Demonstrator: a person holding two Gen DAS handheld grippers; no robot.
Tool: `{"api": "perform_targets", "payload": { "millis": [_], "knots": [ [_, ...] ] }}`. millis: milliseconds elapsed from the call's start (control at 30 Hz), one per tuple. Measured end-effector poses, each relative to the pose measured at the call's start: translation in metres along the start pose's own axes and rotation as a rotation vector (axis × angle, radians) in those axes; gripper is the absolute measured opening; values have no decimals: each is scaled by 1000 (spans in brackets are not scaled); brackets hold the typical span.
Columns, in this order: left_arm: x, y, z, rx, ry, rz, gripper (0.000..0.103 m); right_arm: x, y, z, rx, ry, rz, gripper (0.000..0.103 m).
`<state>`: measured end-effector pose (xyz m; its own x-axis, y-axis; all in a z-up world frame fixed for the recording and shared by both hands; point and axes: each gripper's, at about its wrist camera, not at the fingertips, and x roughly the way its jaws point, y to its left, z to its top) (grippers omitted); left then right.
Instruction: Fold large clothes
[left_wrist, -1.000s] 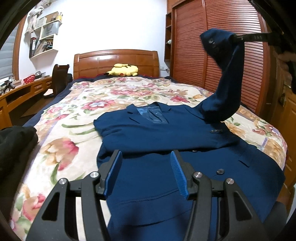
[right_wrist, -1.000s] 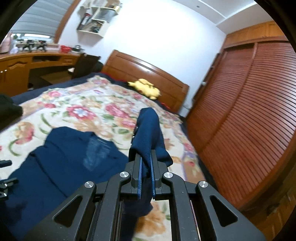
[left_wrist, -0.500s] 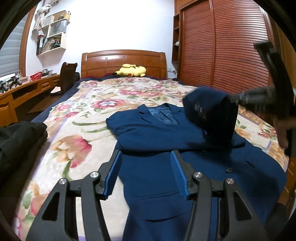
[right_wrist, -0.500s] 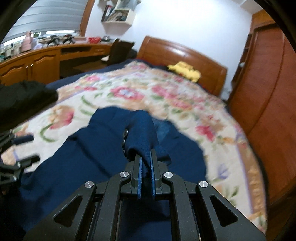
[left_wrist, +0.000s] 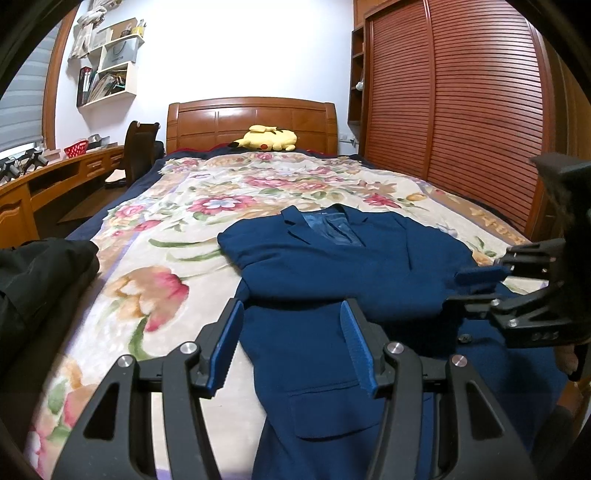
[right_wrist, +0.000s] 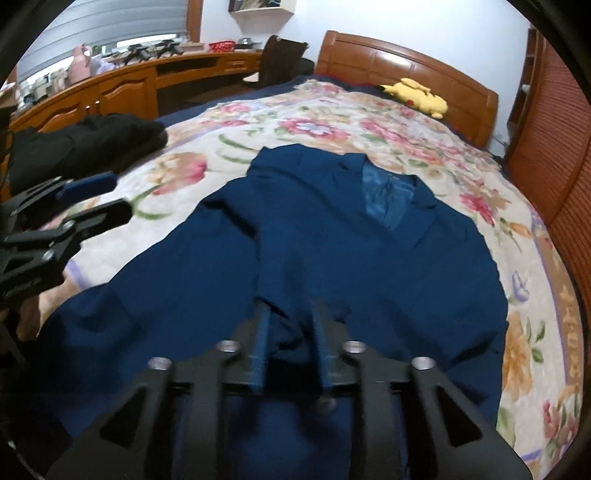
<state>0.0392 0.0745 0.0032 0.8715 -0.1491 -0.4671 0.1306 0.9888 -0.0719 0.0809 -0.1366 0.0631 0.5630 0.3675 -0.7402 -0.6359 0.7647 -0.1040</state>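
A dark blue suit jacket (left_wrist: 332, 266) (right_wrist: 332, 229) lies face up on the floral bedspread (left_wrist: 177, 229), collar toward the headboard. Both its sleeves are folded in over the chest. My left gripper (left_wrist: 291, 314) (right_wrist: 118, 195) hovers open over the jacket's lower left front, with nothing between its fingers. My right gripper (right_wrist: 289, 310) (left_wrist: 456, 288) is low over the jacket's right side. Its jaws are opening, and the sleeve's end (right_wrist: 291, 332) lies loosely bunched between them, resting on the jacket's front.
A pile of black clothing (left_wrist: 37, 277) (right_wrist: 85, 140) sits at the bed's left edge. A yellow plush toy (left_wrist: 267, 138) lies by the wooden headboard (left_wrist: 251, 118). Slatted wardrobe doors (left_wrist: 461, 92) run along the right, a desk (right_wrist: 110, 85) and chair (left_wrist: 138, 147) along the left.
My right gripper came down from high above the bed, carrying the sleeve over the jacket's front, and its shut jaws have parted. The left gripper stayed where it was.
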Motion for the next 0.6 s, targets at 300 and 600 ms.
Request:
{"api": "perform_targets", "payload": {
  "millis": [300, 600],
  "knots": [
    [1, 4, -1, -9, 0, 8, 54, 2, -24, 15, 34, -21, -53, 53],
    [6, 2, -4, 9, 19, 11, 54, 52, -11, -29, 46, 141, 48, 53]
  ]
}}
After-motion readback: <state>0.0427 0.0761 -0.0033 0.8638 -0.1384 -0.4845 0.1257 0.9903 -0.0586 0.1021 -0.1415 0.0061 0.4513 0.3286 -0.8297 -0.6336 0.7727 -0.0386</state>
